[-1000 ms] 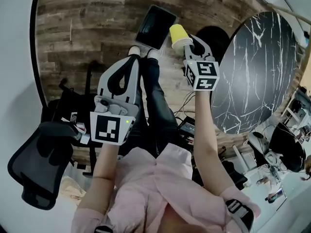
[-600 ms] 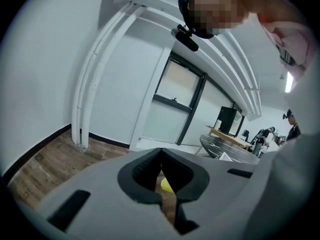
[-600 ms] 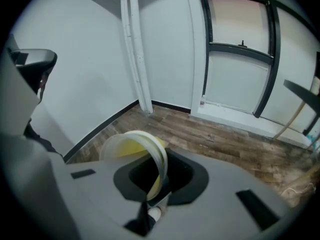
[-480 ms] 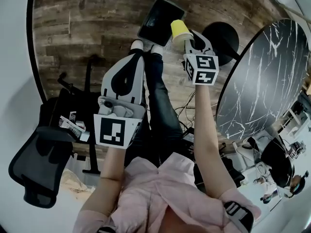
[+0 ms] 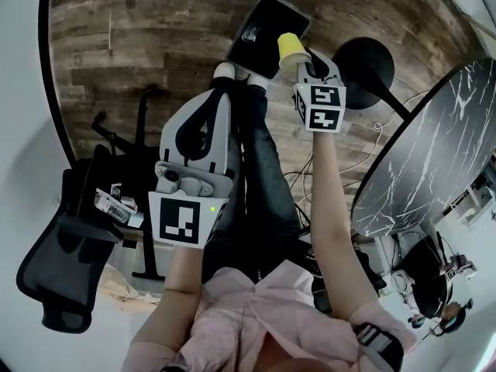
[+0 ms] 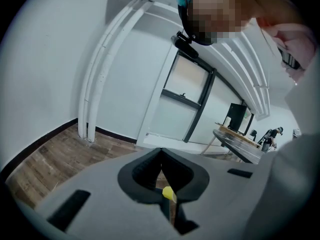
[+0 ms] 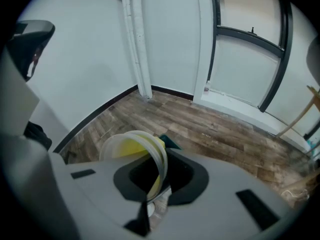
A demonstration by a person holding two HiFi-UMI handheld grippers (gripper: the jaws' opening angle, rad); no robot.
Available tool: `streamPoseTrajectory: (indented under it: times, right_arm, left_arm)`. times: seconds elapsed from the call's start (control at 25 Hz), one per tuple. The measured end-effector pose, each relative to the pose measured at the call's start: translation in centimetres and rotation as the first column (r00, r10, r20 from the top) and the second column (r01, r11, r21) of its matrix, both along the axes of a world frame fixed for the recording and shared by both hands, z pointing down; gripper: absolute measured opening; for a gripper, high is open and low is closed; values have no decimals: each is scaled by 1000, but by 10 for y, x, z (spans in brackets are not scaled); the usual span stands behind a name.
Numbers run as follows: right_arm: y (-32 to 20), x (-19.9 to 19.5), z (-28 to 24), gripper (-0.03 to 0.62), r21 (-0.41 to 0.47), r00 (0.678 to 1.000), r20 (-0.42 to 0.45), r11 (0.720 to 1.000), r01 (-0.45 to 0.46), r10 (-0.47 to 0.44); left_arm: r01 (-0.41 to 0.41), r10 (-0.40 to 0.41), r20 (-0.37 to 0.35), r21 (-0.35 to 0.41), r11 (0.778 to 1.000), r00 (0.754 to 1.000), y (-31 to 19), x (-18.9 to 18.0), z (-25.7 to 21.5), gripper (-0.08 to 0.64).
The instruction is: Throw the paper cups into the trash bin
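A yellow paper cup (image 5: 291, 48) with a white rim is pinched by its wall in my right gripper (image 5: 304, 63), held out over the wooden floor. In the head view it overlaps the near right edge of the black trash bin (image 5: 260, 28), whose open top faces up. In the right gripper view the cup (image 7: 131, 150) lies on its side, with the right gripper (image 7: 159, 170) shut on its rim. My left gripper (image 5: 219, 91) is lower left of the bin, shut and holding nothing. In the left gripper view the left gripper (image 6: 161, 156) shows only a yellow speck through its gap.
A round black marble table (image 5: 434, 153) stands to the right, its round black base (image 5: 364, 64) just right of the bin. A black office chair (image 5: 66, 262) is at the lower left. The person's legs and white shoes (image 5: 225, 70) are below the bin. Cables lie near the table.
The right gripper with the cup has come closer to the bin, so the cup now overlaps its edge. The table has slid rightward in the view. The left gripper stays shut.
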State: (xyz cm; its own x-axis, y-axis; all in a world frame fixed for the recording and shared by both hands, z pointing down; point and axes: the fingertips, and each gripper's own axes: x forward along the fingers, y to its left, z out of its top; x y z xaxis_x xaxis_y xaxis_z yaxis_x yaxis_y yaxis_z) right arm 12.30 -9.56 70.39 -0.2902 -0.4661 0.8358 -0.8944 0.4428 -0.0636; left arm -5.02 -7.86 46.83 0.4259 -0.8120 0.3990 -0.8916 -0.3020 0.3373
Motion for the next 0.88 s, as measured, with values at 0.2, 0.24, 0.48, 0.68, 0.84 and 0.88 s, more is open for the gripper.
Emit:
streamPoseTrajectory:
  times: [0.2, 0.24, 0.48, 0.68, 0.84, 0.88]
  right_arm:
    - [3, 3, 40, 40, -20, 998, -63, 1000, -4, 3]
    - [4, 3, 48, 40, -28, 998, -69, 1000, -6, 4]
    - [2, -12, 86, 40, -53, 999, -38, 999, -5, 3]
    - [3, -22, 115, 40, -77, 999, -34, 997, 12, -15]
    - [8, -25, 139, 40, -103, 999, -41, 994, 19, -23]
    - [9, -26, 144, 40, -110, 999, -41, 994, 21, -26]
  left_arm:
    - [12, -12, -9, -28, 1000, 1000, -4, -7, 28, 15]
    - [11, -11, -11, -32, 999, 1000, -4, -9, 33, 15]
    - [27, -27, -7, -35, 999, 1000, -11, -23, 59, 15]
    - [24, -24, -9, -19, 1000, 1000, -19, -24, 75, 15]
    - [21, -21, -2, -11, 1000, 1000, -20, -26, 88, 15]
    - [22, -22, 0, -10, 1000, 1000, -20, -27, 91, 15]
